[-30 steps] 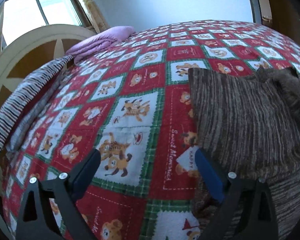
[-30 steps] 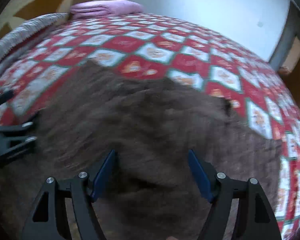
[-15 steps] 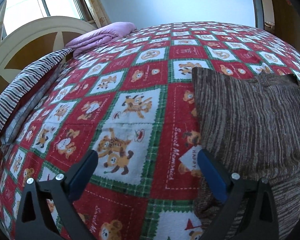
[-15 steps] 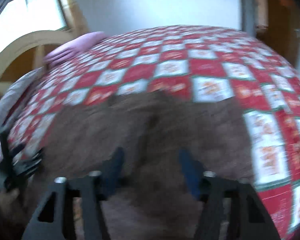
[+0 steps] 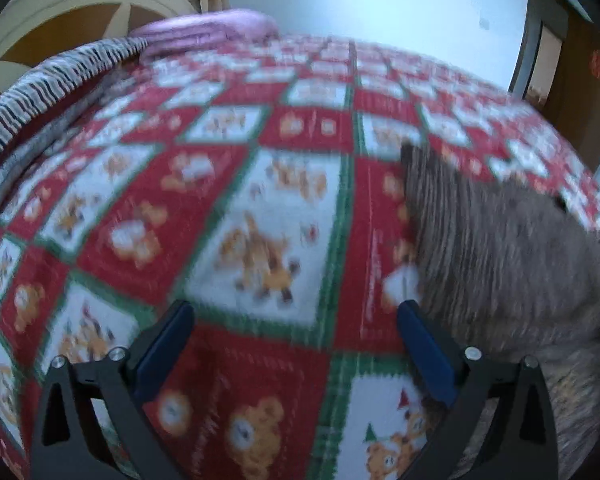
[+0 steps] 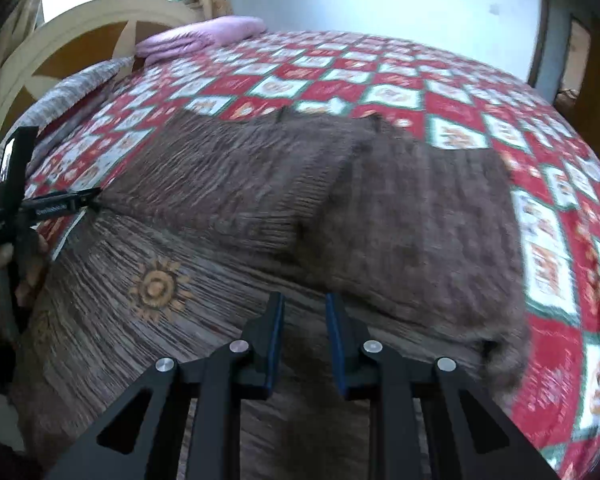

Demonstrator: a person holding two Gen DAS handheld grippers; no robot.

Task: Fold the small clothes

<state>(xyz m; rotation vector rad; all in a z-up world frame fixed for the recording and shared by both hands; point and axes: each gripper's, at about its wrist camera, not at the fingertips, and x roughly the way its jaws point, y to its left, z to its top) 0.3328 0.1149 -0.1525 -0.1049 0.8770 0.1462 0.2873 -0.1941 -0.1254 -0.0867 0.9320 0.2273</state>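
A brown striped knit garment [image 6: 260, 208] with an orange sun motif [image 6: 156, 288] lies on the bed, both sleeves folded across its upper part. My right gripper [image 6: 303, 312] hovers over its middle with the fingers close together and nothing between them. My left gripper [image 5: 292, 320] is wide open and empty above the quilt, its right finger [image 5: 424, 352] beside the garment's left edge [image 5: 500, 256]. The left gripper also shows in the right wrist view [image 6: 60, 204].
A red, green and white teddy-bear quilt [image 5: 260, 208] covers the bed. A folded pink blanket [image 6: 196, 38] and a striped pillow [image 5: 60, 76] lie by the cream headboard [image 6: 80, 28]. A doorway [image 6: 572, 60] is at the far right.
My right gripper pulled back from the garment and its fingers closed up; the right sleeve now lies folded over the body. My left gripper shifted slightly, still open.
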